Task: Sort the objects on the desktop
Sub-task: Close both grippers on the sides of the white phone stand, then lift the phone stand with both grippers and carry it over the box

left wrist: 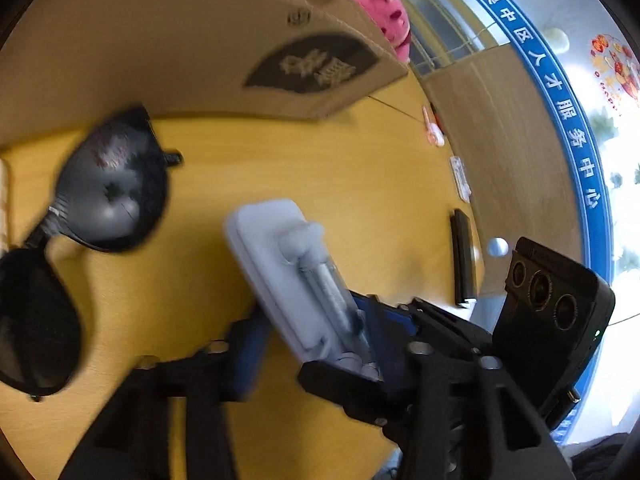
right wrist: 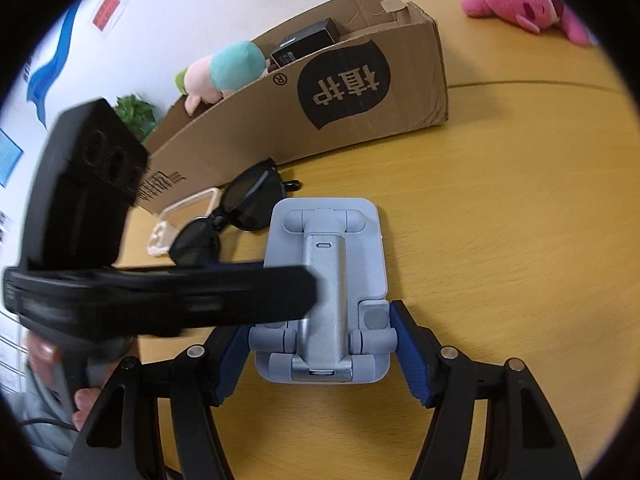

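Observation:
A folded grey phone stand [right wrist: 326, 292] lies flat on the yellow table [right wrist: 500, 240]. My right gripper [right wrist: 320, 350] is open with its blue pads on either side of the stand's near end. My left gripper [left wrist: 312, 344] is open above the stand [left wrist: 296, 276], which lies between its fingers; its body crosses the right wrist view from the left [right wrist: 160, 296]. Black sunglasses [right wrist: 232, 216] lie left of the stand, also in the left wrist view [left wrist: 92, 208]. A clear phone case [right wrist: 180, 224] lies beside them.
An open cardboard box [right wrist: 320, 112] stands behind the sunglasses, holding a plush toy [right wrist: 224, 72] and a black box [right wrist: 308, 40]. A pink plush [right wrist: 520, 0] lies at the far right. A black bar-shaped object [left wrist: 464, 256] and small items [left wrist: 460, 178] lie by the table edge.

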The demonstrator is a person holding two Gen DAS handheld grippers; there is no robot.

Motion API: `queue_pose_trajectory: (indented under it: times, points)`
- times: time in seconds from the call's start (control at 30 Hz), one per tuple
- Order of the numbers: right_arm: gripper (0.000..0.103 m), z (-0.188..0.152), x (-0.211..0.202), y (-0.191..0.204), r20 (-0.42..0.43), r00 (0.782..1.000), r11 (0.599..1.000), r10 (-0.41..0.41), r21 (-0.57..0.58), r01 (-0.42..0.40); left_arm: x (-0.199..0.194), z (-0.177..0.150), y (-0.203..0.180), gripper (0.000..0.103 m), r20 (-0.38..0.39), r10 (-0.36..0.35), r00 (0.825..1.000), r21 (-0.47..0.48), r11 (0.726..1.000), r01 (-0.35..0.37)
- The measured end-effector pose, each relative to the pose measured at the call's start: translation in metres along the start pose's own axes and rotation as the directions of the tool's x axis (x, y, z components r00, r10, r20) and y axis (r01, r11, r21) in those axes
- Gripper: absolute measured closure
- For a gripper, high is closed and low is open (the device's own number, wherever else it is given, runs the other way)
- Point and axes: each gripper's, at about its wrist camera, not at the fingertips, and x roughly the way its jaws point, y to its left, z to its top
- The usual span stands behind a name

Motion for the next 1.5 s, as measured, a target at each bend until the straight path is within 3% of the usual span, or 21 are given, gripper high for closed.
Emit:
queue_pose_trajectory:
  times: [0.67, 0.97, 1.33, 1.5]
  points:
    - [0.038, 0.002, 0.000, 0.039, 0.020, 0.987, 0.972, -0.160, -0.171, 0.161, -0.015, -0.008, -0.008, 0.062, 0.034, 0.024, 0.999, 0.075, 0.997, -0.026]
    - [0.038, 0.020, -0.016, 0.062, 0.105, 0.979, 0.952, -0.175, -0.235, 0.195, -0.053, 0.006, -0.024, 0.064, 0.122, 0.010, 0.992, 0.132, 0.991, -0.026]
    - [0.038, 0.089, -0.046, 0.115, 0.261, 0.959, 0.919, -0.112, -0.339, 0.200, -0.142, 0.050, -0.049, 0.065, 0.277, -0.001, 0.961, 0.249, 0.966, -0.071]
    - [0.038, 0.116, -0.049, 0.142, 0.295, 0.953, 0.908, -0.069, -0.377, 0.183, -0.176, 0.068, -0.053, 0.065, 0.336, 0.031, 0.941, 0.269, 0.955, -0.128]
